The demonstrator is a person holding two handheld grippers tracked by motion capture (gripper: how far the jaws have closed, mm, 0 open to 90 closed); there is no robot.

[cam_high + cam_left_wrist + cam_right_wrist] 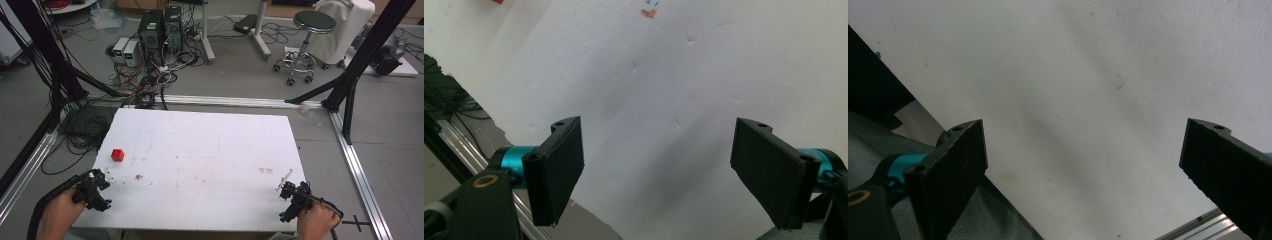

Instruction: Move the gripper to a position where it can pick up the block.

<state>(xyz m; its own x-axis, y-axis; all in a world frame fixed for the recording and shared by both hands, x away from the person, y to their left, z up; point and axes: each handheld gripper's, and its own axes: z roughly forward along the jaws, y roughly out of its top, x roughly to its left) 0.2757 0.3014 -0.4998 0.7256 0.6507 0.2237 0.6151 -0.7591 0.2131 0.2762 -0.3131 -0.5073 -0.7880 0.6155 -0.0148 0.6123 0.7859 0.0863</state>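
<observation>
— What lay around the two grippers?

— A white table [210,145] under both of them. Ahead of the left gripper [95,187] and a little toward the table's middle sat a small red cube [117,155], near it but not touching; nothing stood between the two. A small dark smudge [138,177] marked the board to that gripper's inner side. In the left gripper view an orange-and-blue mark [649,10] showed on the white surface far ahead of the jaws, and a sliver of red at the top edge (probably the cube, too little of it to be sure).

— And past the table?

— Tangled cables [150,80] and two dark computer towers [161,27] on the floor beyond the far edge, a round stool on castors [307,42] farther right, and black frame posts [370,55] on either side.

— How were the hands held?

— The left hand [60,215] came in at the near left corner, its gripper over the table's left edge. The right hand [316,220] came in at the near right corner, the right gripper [295,197] angled in over the board. The two were well apart.

— The jaws?

— Spread wide on both. In the left gripper view [656,165] and the right gripper view [1083,170] only bare white board lay between the black plates; neither held anything.
</observation>
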